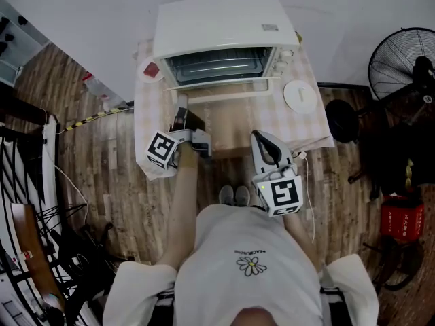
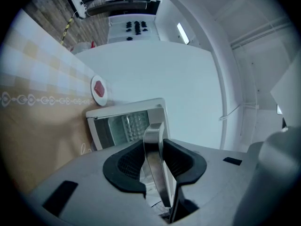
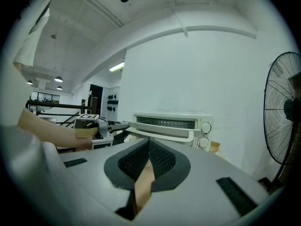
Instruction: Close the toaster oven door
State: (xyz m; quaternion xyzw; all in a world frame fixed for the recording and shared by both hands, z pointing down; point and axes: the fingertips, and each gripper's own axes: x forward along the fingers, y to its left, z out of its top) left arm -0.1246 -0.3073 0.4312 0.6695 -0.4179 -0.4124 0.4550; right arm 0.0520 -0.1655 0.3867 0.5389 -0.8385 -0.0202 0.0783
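Observation:
A white toaster oven (image 1: 217,26) stands at the back of the table, its glass door (image 1: 224,87) swung down and open toward me. My left gripper (image 1: 181,117) is at the door's left end, shut on the metal door handle (image 2: 153,140). In the left gripper view the bar runs between the two black pads (image 2: 126,164), and the oven's open mouth (image 2: 124,126) lies beyond. My right gripper (image 1: 262,141) hangs back over the table's front edge, shut and empty. From the right gripper view (image 3: 149,147) I see the oven (image 3: 171,121) with its door handle (image 3: 164,133) sticking out.
A checked cloth (image 1: 309,124) covers the small table. A small plate with something red (image 1: 151,70) sits left of the oven, and a white round plate (image 1: 299,95) sits to its right. A black floor fan (image 1: 401,56) stands at the right. The oven backs onto a white wall.

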